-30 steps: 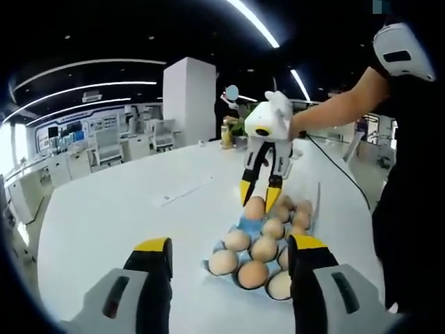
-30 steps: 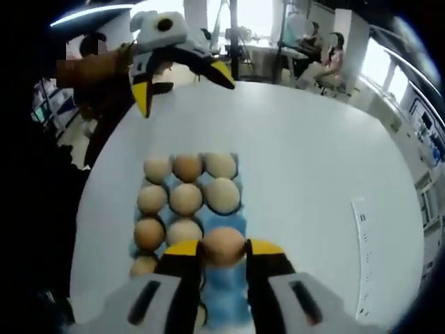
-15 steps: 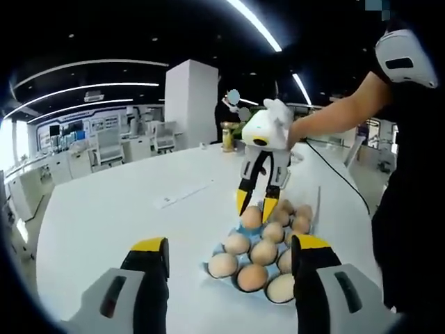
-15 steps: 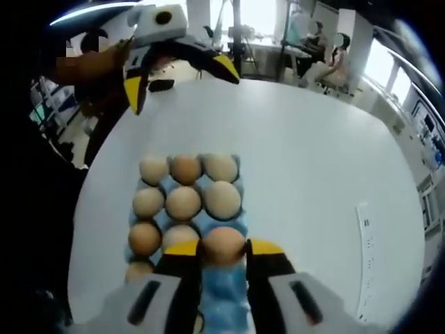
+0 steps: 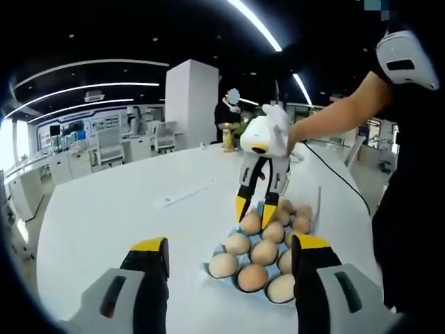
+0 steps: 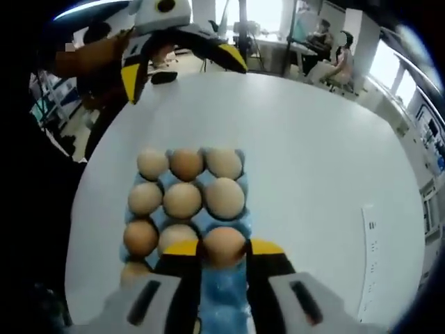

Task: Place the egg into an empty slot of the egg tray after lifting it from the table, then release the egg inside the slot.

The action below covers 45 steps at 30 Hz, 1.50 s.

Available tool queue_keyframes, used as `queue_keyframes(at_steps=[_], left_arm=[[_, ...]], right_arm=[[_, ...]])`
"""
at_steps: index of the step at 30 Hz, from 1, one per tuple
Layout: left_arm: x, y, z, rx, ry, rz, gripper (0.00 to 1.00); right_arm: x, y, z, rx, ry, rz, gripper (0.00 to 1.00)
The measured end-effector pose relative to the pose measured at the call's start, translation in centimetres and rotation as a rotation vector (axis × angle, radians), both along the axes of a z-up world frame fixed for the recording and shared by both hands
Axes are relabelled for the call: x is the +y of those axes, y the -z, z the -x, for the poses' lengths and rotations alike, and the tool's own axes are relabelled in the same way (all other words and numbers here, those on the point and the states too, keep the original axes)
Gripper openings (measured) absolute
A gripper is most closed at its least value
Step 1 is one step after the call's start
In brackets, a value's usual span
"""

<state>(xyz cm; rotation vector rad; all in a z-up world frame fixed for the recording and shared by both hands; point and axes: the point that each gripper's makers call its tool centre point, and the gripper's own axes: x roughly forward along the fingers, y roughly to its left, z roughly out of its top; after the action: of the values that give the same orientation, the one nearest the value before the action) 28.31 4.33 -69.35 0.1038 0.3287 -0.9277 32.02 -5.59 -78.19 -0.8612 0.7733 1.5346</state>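
A blue egg tray (image 6: 238, 224) lies on the white table (image 6: 313, 160), holding several brown eggs. My right gripper (image 6: 223, 249) is shut on an egg (image 6: 224, 245), low over the tray's near row. In the left gripper view that right gripper (image 5: 252, 211) reaches down from a person's hand, and the egg (image 5: 251, 223) sits at tray level on the tray (image 5: 217, 249). My left gripper (image 5: 229, 250) is open, hovering short of the tray with nothing between its jaws. It also appears at the top of the right gripper view, as the left gripper (image 6: 182, 57), jaws spread.
A white strip (image 5: 182, 194) lies on the table left of the tray, also seen as the strip (image 6: 366, 257). A person's arm (image 5: 341, 104) crosses above the tray. A white pillar (image 5: 190, 101), desks and seated people stand beyond the table.
My right gripper has lowered the egg down to the tray's slot, still gripping it. The left gripper has stayed roughly where it was.
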Motion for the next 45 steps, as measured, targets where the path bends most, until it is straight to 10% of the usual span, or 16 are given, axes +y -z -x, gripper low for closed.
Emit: queue_keyframes(at_steps=[45], left_arm=[[-0.34,-0.74,0.03,-0.028,0.028,0.003,0.65]], right_arm=[[0.25,1.04,0.06,-0.027,-0.081,0.019,0.26]])
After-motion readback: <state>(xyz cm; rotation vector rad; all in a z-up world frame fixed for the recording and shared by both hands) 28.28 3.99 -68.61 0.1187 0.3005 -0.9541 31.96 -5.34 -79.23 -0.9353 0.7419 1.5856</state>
